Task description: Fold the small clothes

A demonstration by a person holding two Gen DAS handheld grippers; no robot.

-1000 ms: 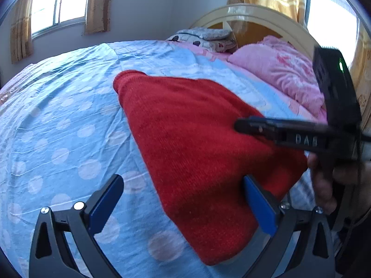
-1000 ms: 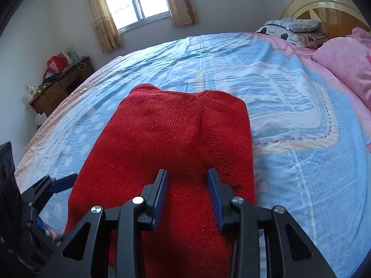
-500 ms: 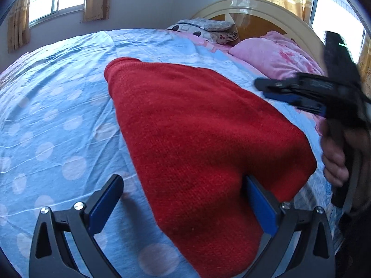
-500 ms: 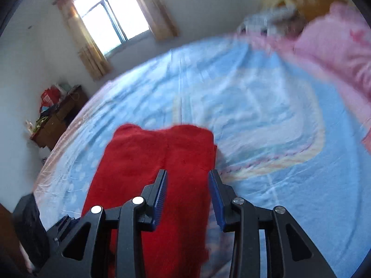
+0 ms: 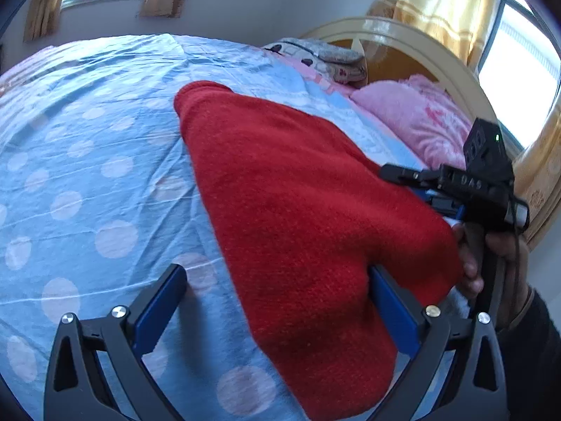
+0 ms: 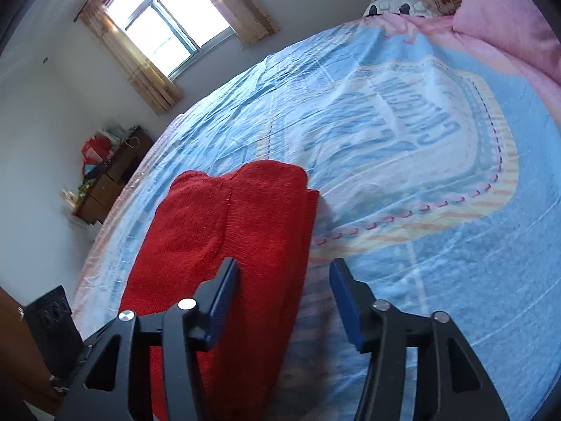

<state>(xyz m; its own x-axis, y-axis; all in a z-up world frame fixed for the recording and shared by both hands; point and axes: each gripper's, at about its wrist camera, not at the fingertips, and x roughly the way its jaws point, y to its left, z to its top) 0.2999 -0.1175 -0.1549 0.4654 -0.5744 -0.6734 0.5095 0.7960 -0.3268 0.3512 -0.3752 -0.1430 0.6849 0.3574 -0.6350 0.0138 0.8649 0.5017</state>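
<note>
Right gripper (image 6: 284, 298) is just opening, straddling the red knit garment's (image 6: 224, 231) right edge, unpinched; long axis running away along the bed (image 6: 455, 245).

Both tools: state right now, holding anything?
Left tool: open wide, red knit garment lying between the fingers, not clamped.
Right tool: open, just been opening; garment edge between fingers, not gripped.

Bare blue bedsheet (image 5: 87, 182) lies open left of the red knit (image 5: 298, 210) (pink pillow (image 5: 413, 119) crowds the headboard side).
</note>
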